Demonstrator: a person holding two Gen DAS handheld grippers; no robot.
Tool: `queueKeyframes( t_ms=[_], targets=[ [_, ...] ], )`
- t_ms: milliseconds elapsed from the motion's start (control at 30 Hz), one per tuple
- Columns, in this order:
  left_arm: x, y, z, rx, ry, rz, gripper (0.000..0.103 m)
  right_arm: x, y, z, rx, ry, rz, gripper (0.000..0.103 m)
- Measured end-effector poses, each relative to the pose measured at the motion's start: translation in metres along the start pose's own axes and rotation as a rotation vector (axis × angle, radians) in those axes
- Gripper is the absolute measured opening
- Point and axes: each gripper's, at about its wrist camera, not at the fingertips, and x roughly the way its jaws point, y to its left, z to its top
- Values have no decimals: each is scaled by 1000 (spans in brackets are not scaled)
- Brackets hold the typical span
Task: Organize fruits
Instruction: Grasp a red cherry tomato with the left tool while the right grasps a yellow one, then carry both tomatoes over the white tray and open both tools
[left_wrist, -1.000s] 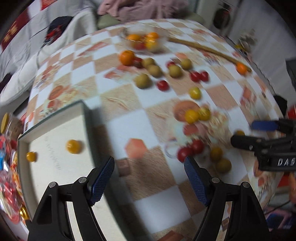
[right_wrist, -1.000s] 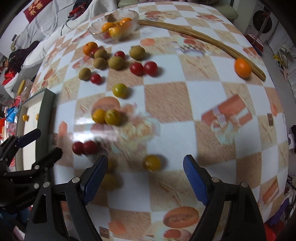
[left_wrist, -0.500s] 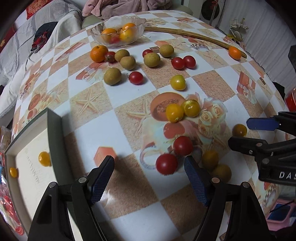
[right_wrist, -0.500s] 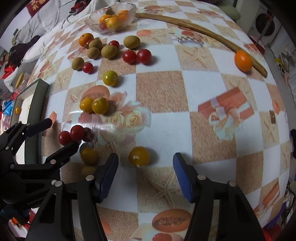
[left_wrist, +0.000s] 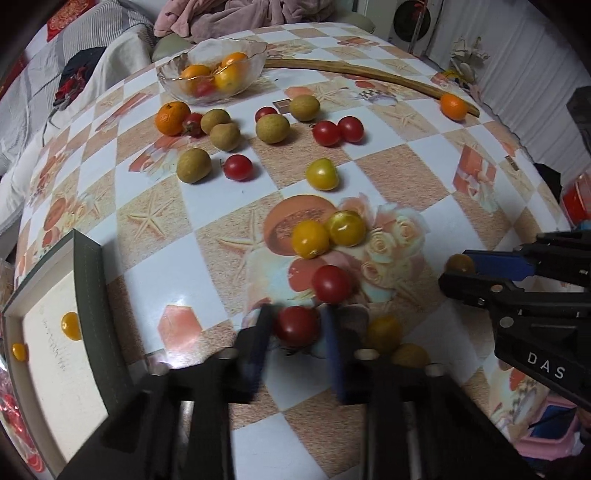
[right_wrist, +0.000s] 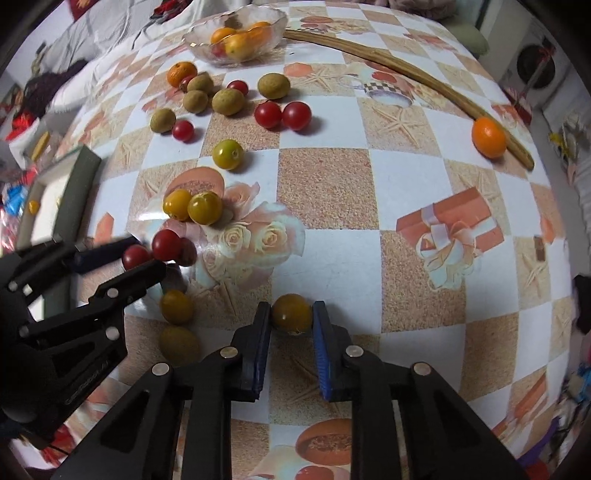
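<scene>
1. Fruits lie scattered over your checked tablecloth (right_wrist: 325, 192), and every place below is given from the glass bowl (right_wrist: 236, 37) at its far edge.
2. That glass bowl already holds orange and yellow pieces, so it looks like one sorting destination. The green-rimmed box (left_wrist: 88, 295), well nearer you and to the left of the bowl, holds two small yellow fruits, so it looks like another.
3. A long wooden stick (right_wrist: 406, 74) curves away to the right of the bowl, with a lone orange (right_wrist: 488, 137) touching its far end; this probably stopped the orange rolling.
4. Just in front of the bowl sits a cluster of brown-green longans (left_wrist: 225, 136), an orange and red tomatoes, still unsorted.
5. Your left gripper (left_wrist: 297, 332), far nearer than the bowl, has its jaws narrowed around a red tomato (left_wrist: 297, 325). Motion blur hides the pads, so you cannot tell whether they grip it yet. Another red tomato sits just beyond it, which explains the straight-in approach.
6. Your right gripper (right_wrist: 291, 317), nearest you and slightly right of the bowl's line, has its jaws drawn in on a yellow-brown tomato (right_wrist: 291, 312). The left pad touches it and the right pad sits just beside it. The fruit rests at the fingertips, still on the cloth, so a squeeze before lifting seems wise.
</scene>
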Motion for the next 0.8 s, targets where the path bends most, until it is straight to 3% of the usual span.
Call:
queueKeyframes(
  t_ms=[100,200,533,800],
  targets=[
    [-1,12,1,-87,14,-77,25,-3,-6,-1,45,-3,37,24],
    [-4,22,1,-140,18,-102,25,-6,-10,-3,74,-6,58,24],
    [-19,29,-1,-159,-3,-110,25,-18,-12,-1,95,-22,82,24],
    [-37,46,-7,-196,-35,-98,25,-23,8,9,53,-33,86,24]
  ],
)
